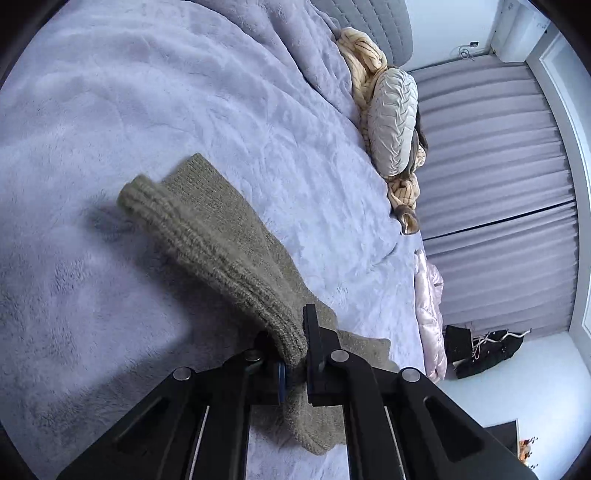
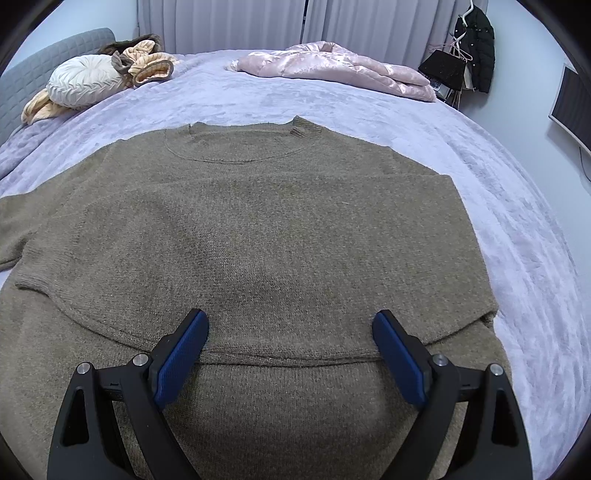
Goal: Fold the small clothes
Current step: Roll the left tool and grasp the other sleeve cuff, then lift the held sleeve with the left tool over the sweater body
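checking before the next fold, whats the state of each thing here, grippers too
left gripper: shut on the sweater's ribbed cuff
right gripper: open, above the sweater, holding nothing
sweater: spread on the bed, one sleeve already folded across the body
pink quilt: crumpled at the far edge of the bed
curtains: drawn shut

The left gripper (image 1: 295, 354) is clamped tight, its black jaws pinching a ribbed knit sleeve (image 1: 207, 236) that runs out toward 10 o'clock in the left wrist view. The right gripper (image 2: 291, 332) points steeply down with its jaws spread wide, blue pads (image 2: 181, 362) at 7 and 5 o'clock, nothing pressed between them.
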